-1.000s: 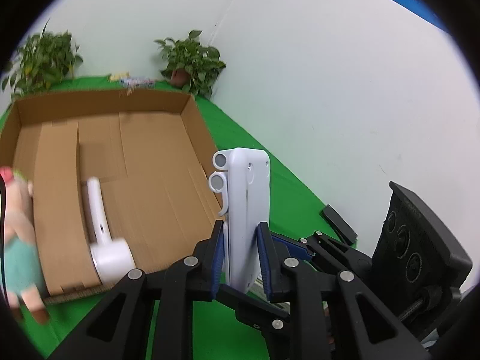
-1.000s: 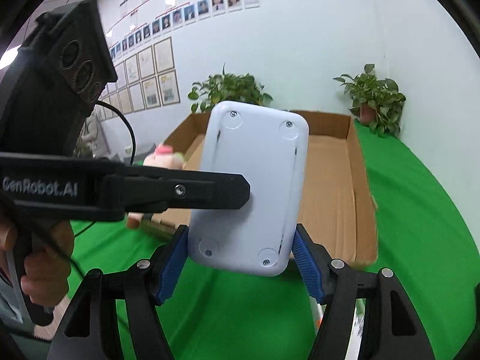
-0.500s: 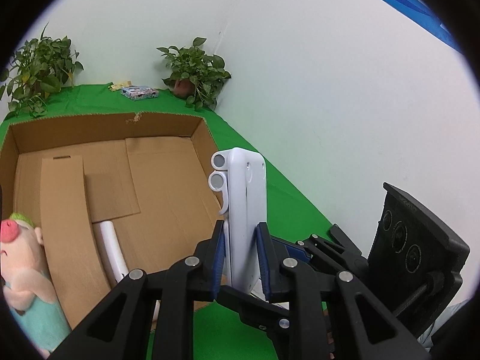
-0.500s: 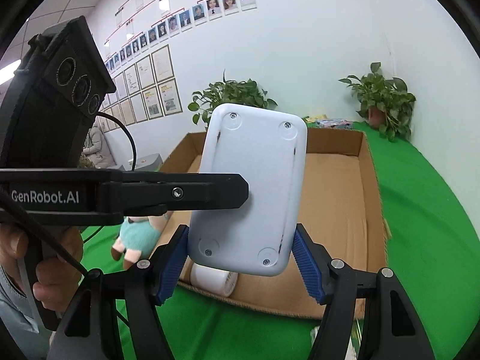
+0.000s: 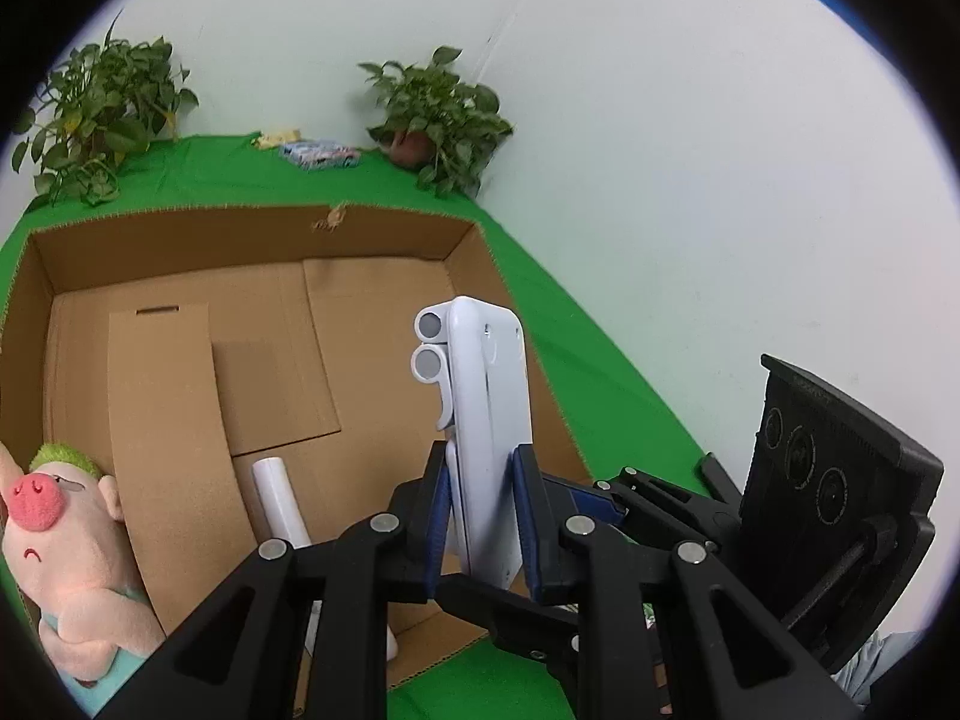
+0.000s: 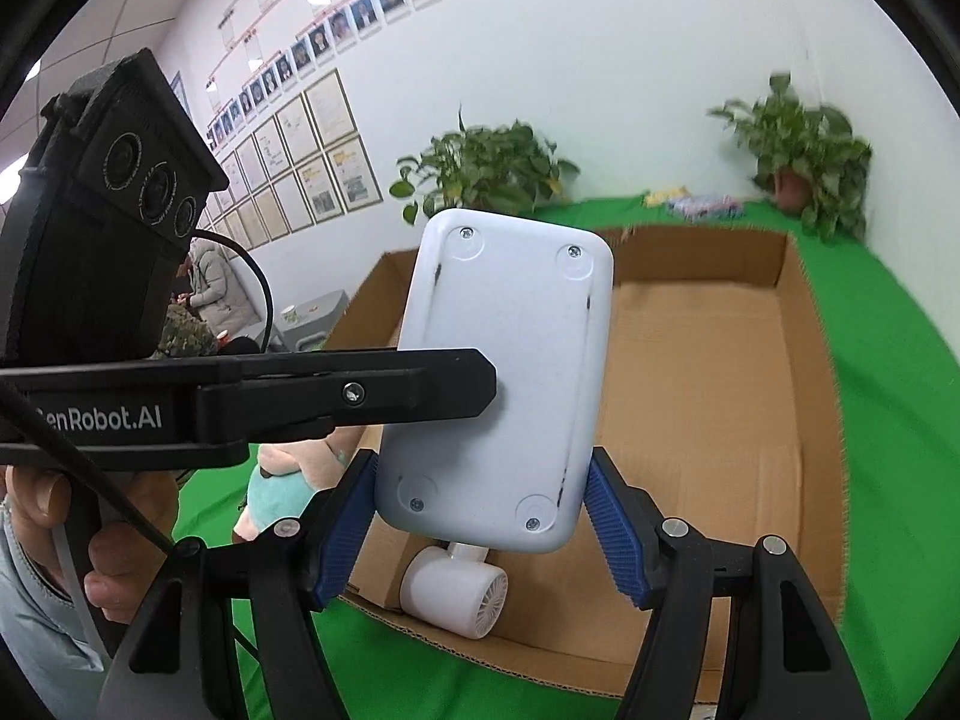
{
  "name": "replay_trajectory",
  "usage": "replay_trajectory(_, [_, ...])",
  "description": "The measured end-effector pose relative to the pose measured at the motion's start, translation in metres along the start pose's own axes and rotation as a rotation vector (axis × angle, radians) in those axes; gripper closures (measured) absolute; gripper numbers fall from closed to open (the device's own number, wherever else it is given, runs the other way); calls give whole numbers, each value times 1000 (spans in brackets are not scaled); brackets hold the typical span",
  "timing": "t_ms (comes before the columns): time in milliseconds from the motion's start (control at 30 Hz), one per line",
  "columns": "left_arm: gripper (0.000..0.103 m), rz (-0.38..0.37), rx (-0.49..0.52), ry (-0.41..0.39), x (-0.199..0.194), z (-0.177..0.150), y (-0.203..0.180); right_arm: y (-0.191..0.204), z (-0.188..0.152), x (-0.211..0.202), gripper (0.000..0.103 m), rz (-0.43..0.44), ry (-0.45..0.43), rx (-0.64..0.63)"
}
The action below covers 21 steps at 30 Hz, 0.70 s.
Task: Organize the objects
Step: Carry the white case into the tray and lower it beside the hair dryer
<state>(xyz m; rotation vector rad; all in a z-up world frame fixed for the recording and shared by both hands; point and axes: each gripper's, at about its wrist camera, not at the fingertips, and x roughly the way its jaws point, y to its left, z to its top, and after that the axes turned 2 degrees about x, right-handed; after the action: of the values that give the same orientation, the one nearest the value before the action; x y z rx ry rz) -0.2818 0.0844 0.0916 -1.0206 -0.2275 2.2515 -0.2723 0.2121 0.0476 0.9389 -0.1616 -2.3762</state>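
White plastic fills the middle of the left wrist view: the left tool (image 5: 480, 516) is clenched on the thin edges of a flat white device (image 5: 489, 420), holding it upright above the near right corner of the cardboard box (image 5: 240, 240), presumably so it can go in with the rest. A white handheld fan (image 5: 282, 507) lies inside; a pig plush (image 5: 54, 546) sits at the box's left edge.

From the right wrist view, the right tool (image 6: 483, 525) stands released, its blue pads (image 6: 615, 540) flanking the device's screwed back (image 6: 504, 372), though whether they touch it I cannot quite tell. Green cloth covers the counter (image 6: 888, 372).
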Motion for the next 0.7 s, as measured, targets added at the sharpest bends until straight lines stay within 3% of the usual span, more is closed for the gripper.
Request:
replay_trajectory(500, [84,54,-162,206,81,-47,43,-55,-40,99,38,69,271,143])
replay_trajectory(700, [81,96,-191,247,99,-61,49,-61,-67,111,38,73,325,184])
